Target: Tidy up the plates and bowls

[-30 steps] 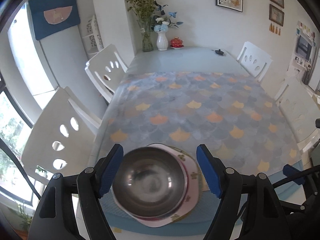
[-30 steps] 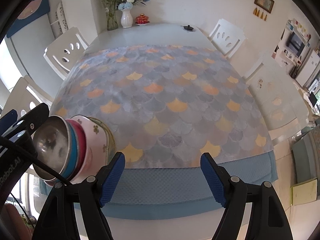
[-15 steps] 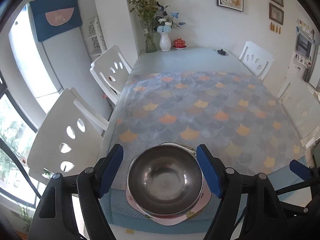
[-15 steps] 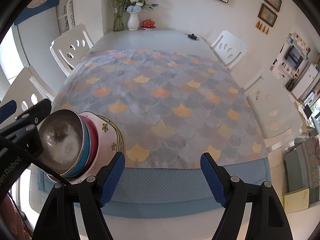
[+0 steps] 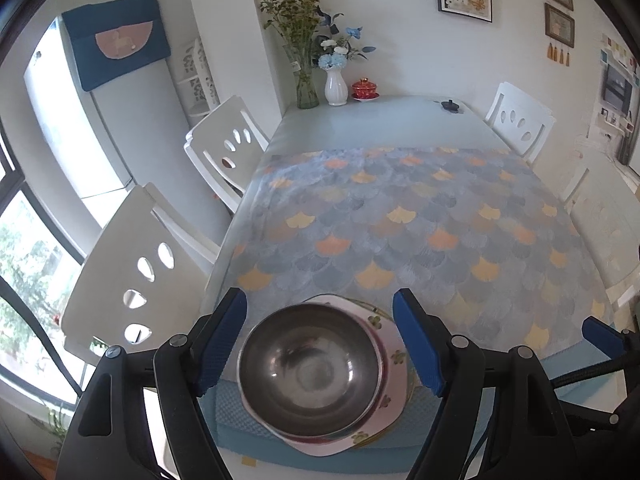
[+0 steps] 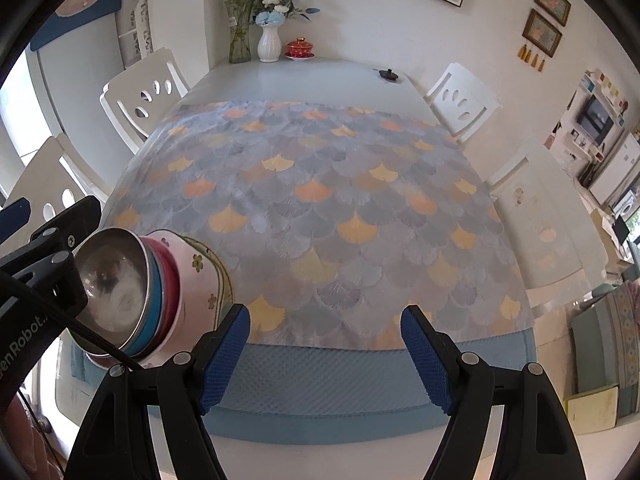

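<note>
A stack of dishes stands at the near left corner of the table. A steel bowl [image 5: 310, 368] sits on top, over blue and red bowls, in a pink floral bowl [image 5: 384, 404] on a plate. The stack also shows in the right wrist view, with the steel bowl [image 6: 114, 284] and the pink bowl [image 6: 196, 280] at the left. My left gripper [image 5: 320, 340] is open, its blue pads apart on either side of the stack and above it. My right gripper [image 6: 326, 354] is open and empty over the table's near edge, right of the stack.
A scale-patterned cloth [image 5: 400, 220] covers the table, with a blue mat [image 6: 320, 376] along the near edge. Vases [image 5: 335, 88], a red lidded cup [image 5: 365, 90] and a small black lid [image 5: 451, 106] stand at the far end. White chairs [image 5: 132, 276] line both sides.
Both grippers have risen and drawn back a little, so the stack looks slightly smaller. The stack has not moved. Both stay open.
</note>
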`<state>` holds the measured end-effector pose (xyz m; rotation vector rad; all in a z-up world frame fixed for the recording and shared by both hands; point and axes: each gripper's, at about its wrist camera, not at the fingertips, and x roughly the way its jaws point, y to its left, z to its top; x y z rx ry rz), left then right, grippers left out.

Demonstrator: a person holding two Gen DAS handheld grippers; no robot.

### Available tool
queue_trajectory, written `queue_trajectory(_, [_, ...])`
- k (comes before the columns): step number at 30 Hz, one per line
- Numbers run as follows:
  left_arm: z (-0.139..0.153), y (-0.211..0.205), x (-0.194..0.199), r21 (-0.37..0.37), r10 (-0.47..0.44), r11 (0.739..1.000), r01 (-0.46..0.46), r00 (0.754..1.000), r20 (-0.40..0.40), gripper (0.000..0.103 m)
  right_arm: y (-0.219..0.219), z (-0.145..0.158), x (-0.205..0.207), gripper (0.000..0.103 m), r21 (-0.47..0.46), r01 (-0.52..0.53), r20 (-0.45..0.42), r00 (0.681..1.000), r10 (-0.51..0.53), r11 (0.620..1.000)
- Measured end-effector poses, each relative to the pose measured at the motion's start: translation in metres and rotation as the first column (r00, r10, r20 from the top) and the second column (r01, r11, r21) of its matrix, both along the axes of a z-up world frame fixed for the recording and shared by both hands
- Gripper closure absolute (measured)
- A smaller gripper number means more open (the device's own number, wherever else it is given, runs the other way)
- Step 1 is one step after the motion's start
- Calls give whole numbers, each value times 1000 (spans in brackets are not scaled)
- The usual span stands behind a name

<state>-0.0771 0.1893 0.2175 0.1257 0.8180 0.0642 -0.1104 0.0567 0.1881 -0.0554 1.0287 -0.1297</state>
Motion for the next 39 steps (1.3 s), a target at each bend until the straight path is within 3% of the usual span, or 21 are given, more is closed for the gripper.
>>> queue_trajectory(16, [22,-45,26,-31,32,999,-32,999,14,29,-51,26,28,27,15,-22,39,999,21,1000])
queue_trajectory(28, [26,-63,36,-45,8,999,-7,1000,22,29,-66,48,30,27,7,14,117,993,-15,1000])
queue_trajectory(39, [22,-60,44,-38,21,999,-21,1000,3,29,-67,46,41,27,20,9,121,993,-11,1000])
